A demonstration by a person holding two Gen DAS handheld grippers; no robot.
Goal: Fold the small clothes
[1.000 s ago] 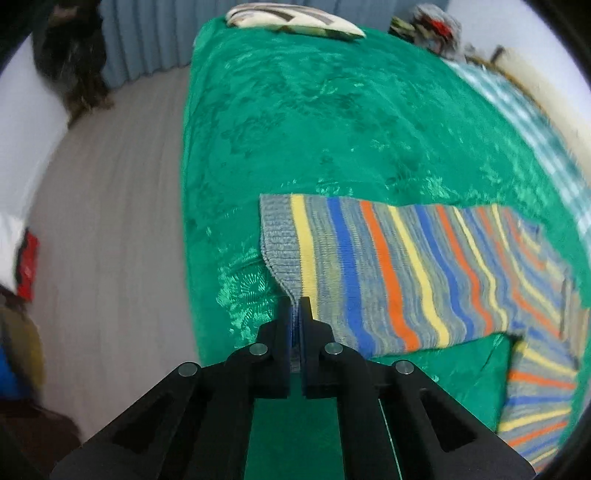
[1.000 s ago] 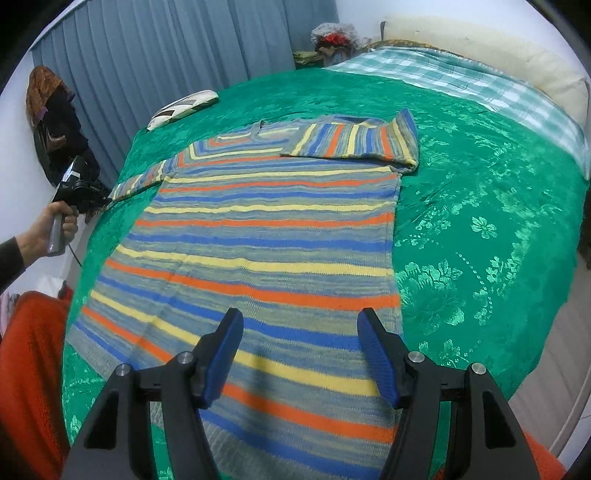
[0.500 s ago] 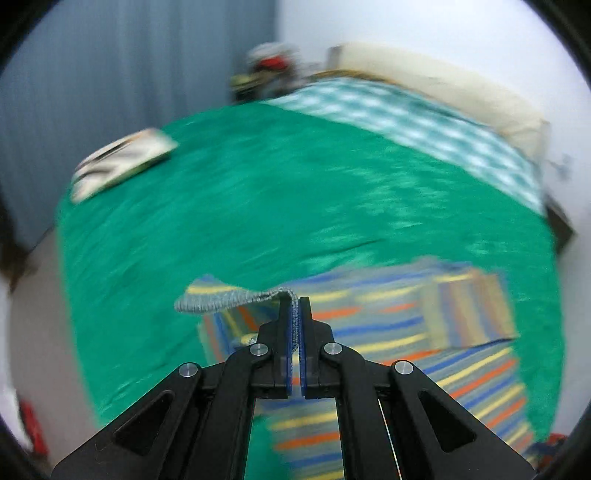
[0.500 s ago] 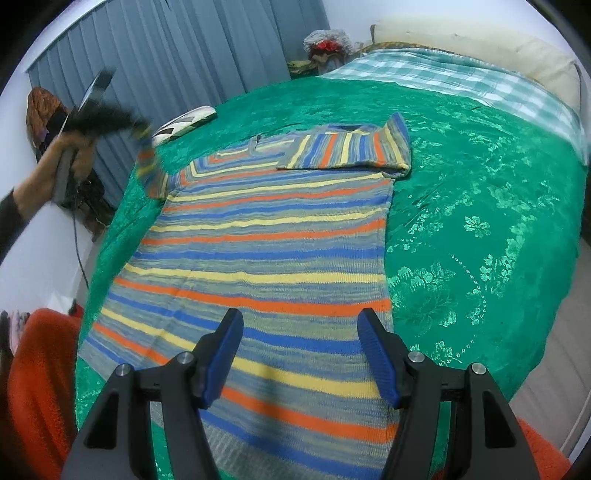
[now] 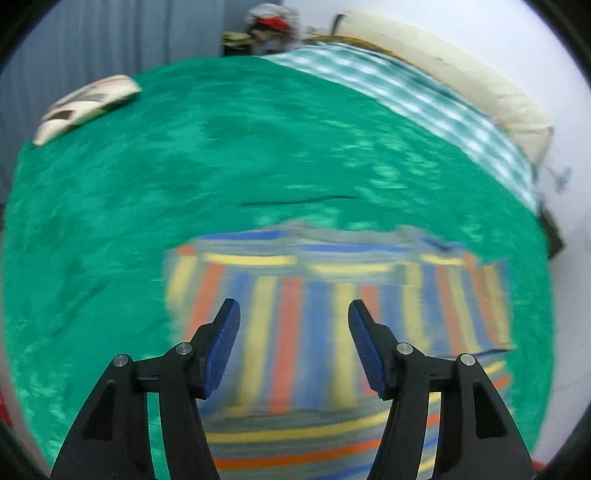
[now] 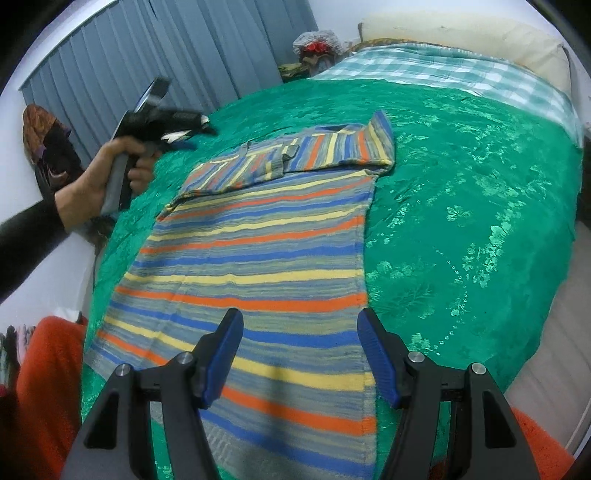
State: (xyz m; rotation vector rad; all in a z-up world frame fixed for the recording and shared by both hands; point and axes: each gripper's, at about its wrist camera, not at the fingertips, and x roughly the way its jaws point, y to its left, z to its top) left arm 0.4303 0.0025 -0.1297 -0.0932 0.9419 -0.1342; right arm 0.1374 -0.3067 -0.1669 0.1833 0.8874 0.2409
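Observation:
A striped sweater (image 6: 258, 258), grey with blue, orange and yellow bands, lies flat on the green bedspread (image 6: 461, 206). Both sleeves are folded across its chest: the left sleeve (image 6: 236, 171) and the right sleeve (image 6: 343, 147). My left gripper (image 5: 293, 332) is open and empty, hovering above the folded sleeves (image 5: 295, 314); it also shows in the right wrist view (image 6: 192, 133), held in a hand above the bed's left side. My right gripper (image 6: 299, 350) is open and empty above the sweater's hem.
A patterned pillow (image 5: 85, 107) lies at the far left of the bed. A checked blanket (image 6: 443, 70) and a cream pillow (image 6: 461, 33) lie at the head. Grey curtains (image 6: 166, 62) hang behind. Orange cloth (image 6: 48, 387) is at the near left.
My left gripper carried the left sleeve across the chest, opened and let it go; the sleeve now lies folded on the sweater. My right gripper stayed open over the hem.

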